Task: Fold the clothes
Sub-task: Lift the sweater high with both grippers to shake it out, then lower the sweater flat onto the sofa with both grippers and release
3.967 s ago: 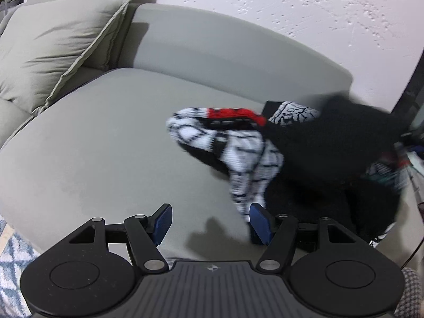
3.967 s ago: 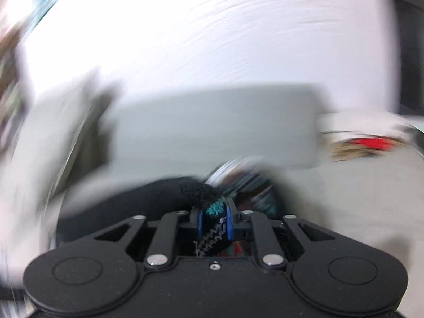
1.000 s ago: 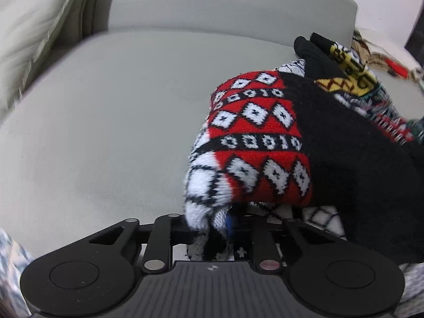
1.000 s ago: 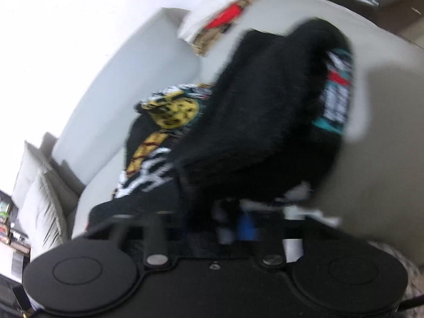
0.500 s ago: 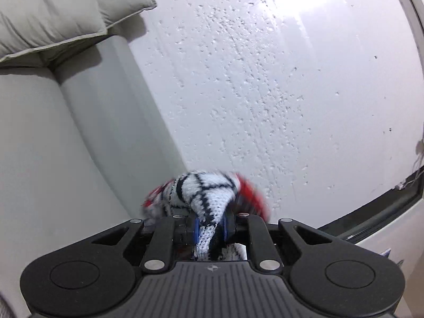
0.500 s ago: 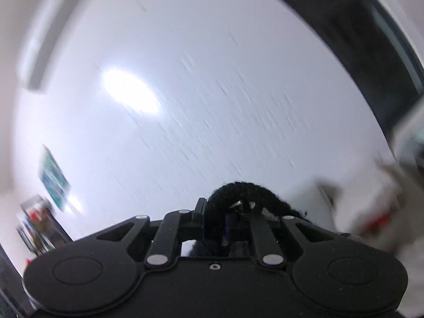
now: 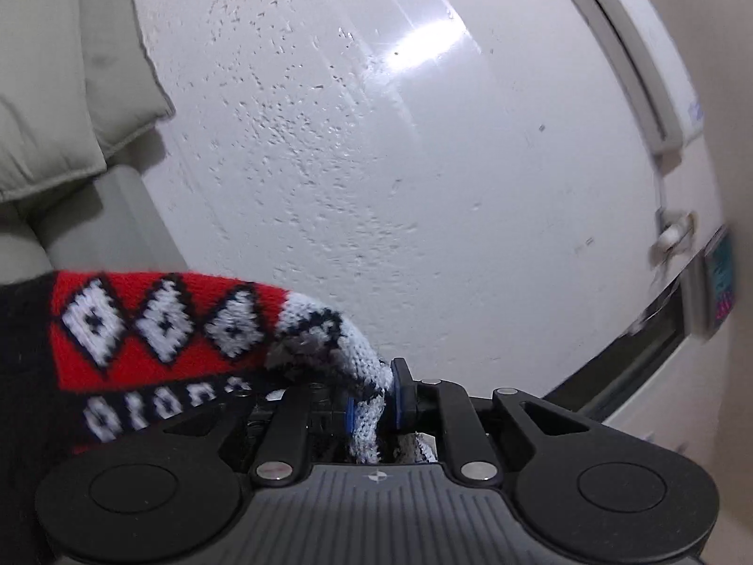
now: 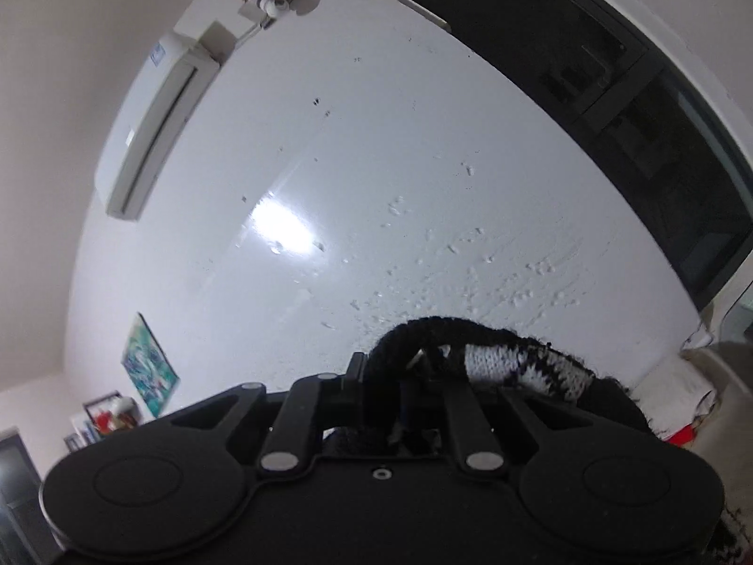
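a knitted sweater (image 7: pixel 155 329) is held up in the air, and it fills the lower left of the left wrist view: a red band with white diamonds edged in black, a black band below it with small white ring shapes, and plain black knit at the far left edge. a white-and-black patterned edge of it is drawn down toward the lower centre, where it is clamped between the blue pads of the left gripper (image 7: pixel 372 412); the pads are pressed close together with only the knit between them. in the right wrist view the sweater (image 8: pixel 508 362) is seen as a black rolled edge arching over the lower centre, with a white-and-black knitted strip running off to the lower right. the black edge is pinched by the right gripper (image 8: pixel 383 400), whose fingers are closed on the fabric.

both cameras are tilted upward toward a white textured wall (image 7: pixel 376 165) with a bright glare patch. a grey cushion (image 7: pixel 56 94) is seen at the upper left of the left view, and a white air conditioner (image 7: pixel 630 47) at the upper right; a small blue mark on its casing is too blurred to be read. in the right view the air conditioner (image 8: pixel 150 127) is at the upper left, a teal painting (image 8: pixel 150 367) at the lower left, and a dark window (image 8: pixel 635 108) across the upper right.
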Action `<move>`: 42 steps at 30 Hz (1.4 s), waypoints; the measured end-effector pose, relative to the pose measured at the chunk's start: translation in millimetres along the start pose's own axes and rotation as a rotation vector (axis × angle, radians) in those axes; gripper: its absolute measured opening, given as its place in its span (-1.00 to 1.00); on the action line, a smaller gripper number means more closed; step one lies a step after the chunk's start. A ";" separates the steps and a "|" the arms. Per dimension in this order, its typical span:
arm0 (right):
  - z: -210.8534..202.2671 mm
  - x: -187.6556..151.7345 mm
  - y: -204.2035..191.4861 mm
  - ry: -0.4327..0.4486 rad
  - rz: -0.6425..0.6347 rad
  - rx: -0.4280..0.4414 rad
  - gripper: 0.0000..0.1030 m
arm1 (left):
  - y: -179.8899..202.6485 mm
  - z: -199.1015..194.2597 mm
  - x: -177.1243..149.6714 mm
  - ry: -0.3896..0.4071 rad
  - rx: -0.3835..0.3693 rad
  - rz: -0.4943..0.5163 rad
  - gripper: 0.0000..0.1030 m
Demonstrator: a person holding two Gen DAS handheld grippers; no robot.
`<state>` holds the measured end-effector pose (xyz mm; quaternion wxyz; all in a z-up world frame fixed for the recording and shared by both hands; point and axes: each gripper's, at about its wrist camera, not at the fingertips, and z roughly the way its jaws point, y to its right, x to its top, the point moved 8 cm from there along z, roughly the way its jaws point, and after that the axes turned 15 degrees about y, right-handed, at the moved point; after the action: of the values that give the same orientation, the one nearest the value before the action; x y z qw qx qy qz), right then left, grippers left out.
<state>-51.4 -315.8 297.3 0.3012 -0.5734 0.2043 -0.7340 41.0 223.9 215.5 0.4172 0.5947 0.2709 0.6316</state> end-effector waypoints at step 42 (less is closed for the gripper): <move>16.1 -408.9 275.7 -0.709 -0.134 -0.501 -0.76 | -328.5 44.4 -195.4 -0.338 0.614 0.324 -0.78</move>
<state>87.2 -241.1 -170.3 0.1558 -0.8572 0.2224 -0.4377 140.9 217.1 -156.0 0.1531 0.8228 0.2773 0.4719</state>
